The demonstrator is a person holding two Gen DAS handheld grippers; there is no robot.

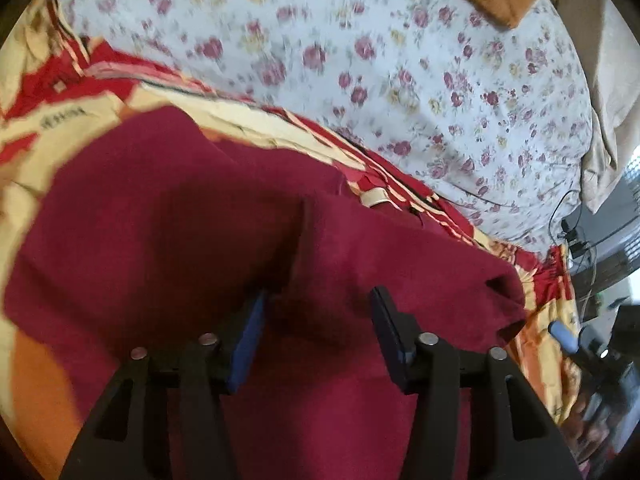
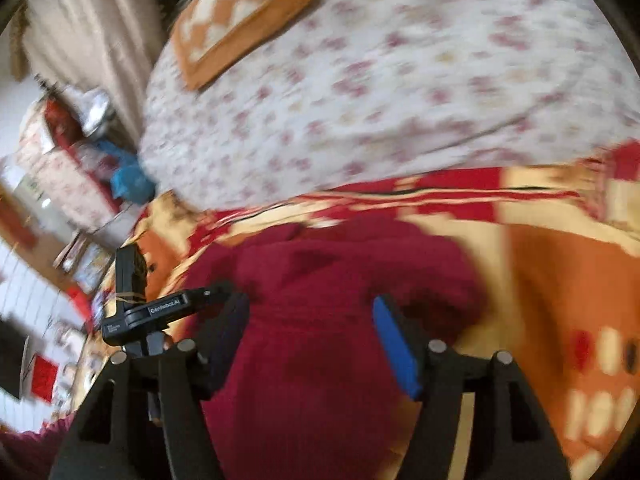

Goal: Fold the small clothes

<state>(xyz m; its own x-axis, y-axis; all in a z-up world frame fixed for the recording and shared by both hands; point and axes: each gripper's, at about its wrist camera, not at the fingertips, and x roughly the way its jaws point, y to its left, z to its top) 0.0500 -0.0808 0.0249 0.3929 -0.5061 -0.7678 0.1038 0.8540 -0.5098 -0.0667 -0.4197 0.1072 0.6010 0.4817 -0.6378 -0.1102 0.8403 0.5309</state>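
The garment (image 1: 200,220), a dark maroon piece, lay on the red, cream and orange blanket (image 1: 48,128) that covered the near part of the bed, with the floral sheet (image 1: 400,60) beyond it. Both claws hung low over the garment, presumably so each could take an edge for a fold. The left claw (image 1: 318,300) was spread, its blue pads either side of a raised crease in the cloth and gripping nothing. The right claw (image 2: 308,320) was likewise spread over the garment's bunched end, holding nothing (the other tool's black body showed just left of it in the right wrist view).

The garment looked soft and fuzzy, like fleece or knit, rumpled rather than flat, with a ridge running up its middle and one corner curled over at its right edge. Motion blur hid its outline, so I could not tell what kind of clothing it was, and no fold looked finished
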